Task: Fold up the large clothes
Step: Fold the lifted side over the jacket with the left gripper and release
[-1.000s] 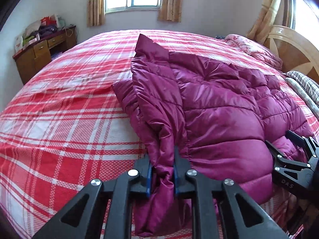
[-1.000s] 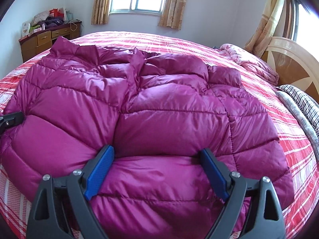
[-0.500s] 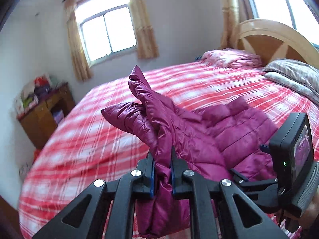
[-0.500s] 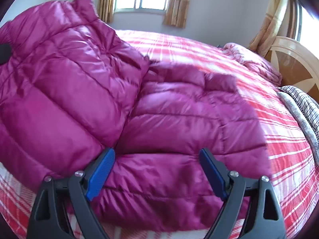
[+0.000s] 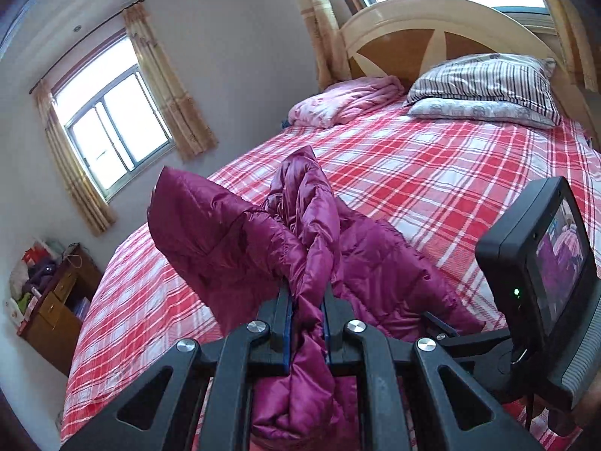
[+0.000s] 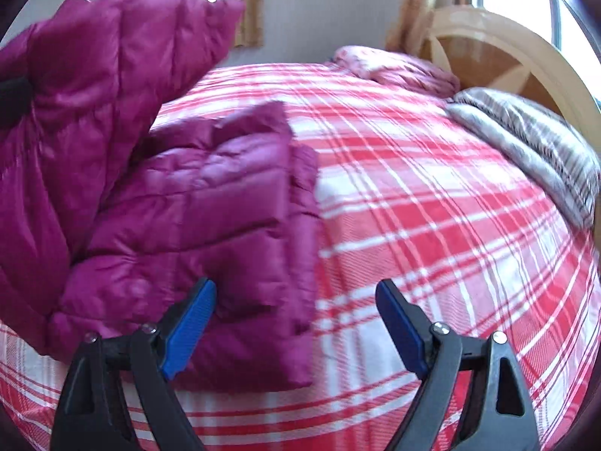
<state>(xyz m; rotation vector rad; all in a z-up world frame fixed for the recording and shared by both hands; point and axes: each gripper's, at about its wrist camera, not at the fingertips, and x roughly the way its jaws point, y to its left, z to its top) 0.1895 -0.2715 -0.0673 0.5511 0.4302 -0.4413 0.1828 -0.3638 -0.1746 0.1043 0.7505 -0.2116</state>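
A large magenta quilted down jacket (image 5: 233, 240) lies on a bed with a red plaid sheet (image 5: 432, 173). My left gripper (image 5: 306, 300) is shut on a bunched edge of the jacket and holds that side lifted off the bed. In the right wrist view the lifted part (image 6: 94, 86) hangs over the flat part (image 6: 210, 203). My right gripper (image 6: 296, 315) is open and empty, its left pad at the jacket's near right edge, just above the sheet (image 6: 432, 203). The right gripper's body and screen show in the left wrist view (image 5: 541, 285).
A wooden headboard (image 5: 432, 26) stands behind striped pillows (image 5: 484, 86) and a folded pink blanket (image 5: 345, 101). A cluttered wooden dresser (image 5: 49, 300) stands by the far wall under a curtained window (image 5: 112, 131).
My left gripper has lifted the jacket's side up and carried it to the right over the rest. My right gripper has shifted right, off the jacket's middle to its edge, still open.
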